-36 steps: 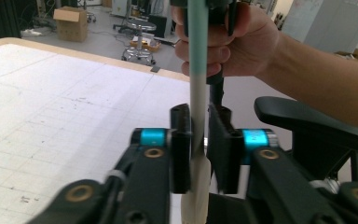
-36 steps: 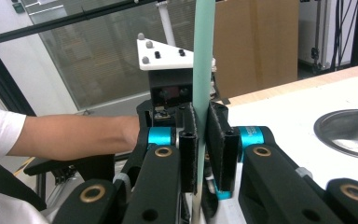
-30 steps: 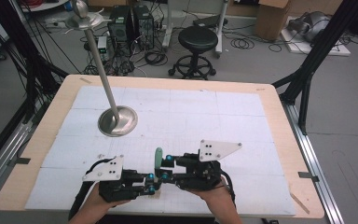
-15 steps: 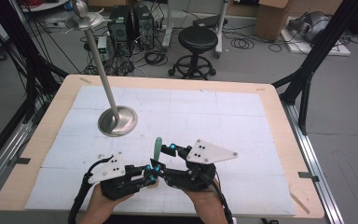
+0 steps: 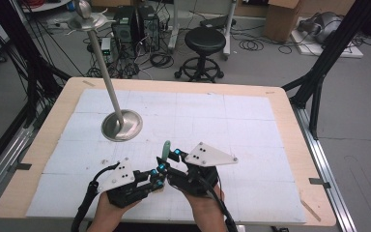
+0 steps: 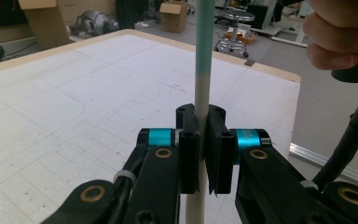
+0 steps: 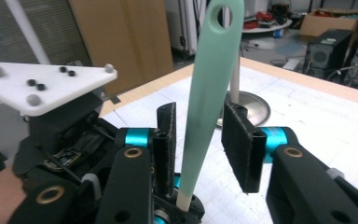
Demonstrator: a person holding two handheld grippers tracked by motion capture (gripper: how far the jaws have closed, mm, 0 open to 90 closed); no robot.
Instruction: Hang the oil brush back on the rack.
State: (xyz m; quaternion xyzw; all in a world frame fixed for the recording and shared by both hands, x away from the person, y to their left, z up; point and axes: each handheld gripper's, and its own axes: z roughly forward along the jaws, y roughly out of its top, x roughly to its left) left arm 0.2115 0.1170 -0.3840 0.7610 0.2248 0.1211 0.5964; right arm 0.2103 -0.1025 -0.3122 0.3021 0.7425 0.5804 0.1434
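The high view looks forward and down on the white-topped wooden table point(image 5: 251, 116) from above, while both gripper views sit close, sharing the mint-green plastic stick point(image 7: 209, 84).

Two tools work over one tabletop point(image 5: 280, 121): the left tool point(image 5: 155, 178) and the right tool point(image 5: 174, 155), each carried by one hand. There is one mint-green and white spatula-like stick point(image 5: 165, 149) and one metal stand point(image 5: 121, 124) at about ten o'clock. Beyond the tabletop at twelve o'clock stands one black stool point(image 5: 204, 41).
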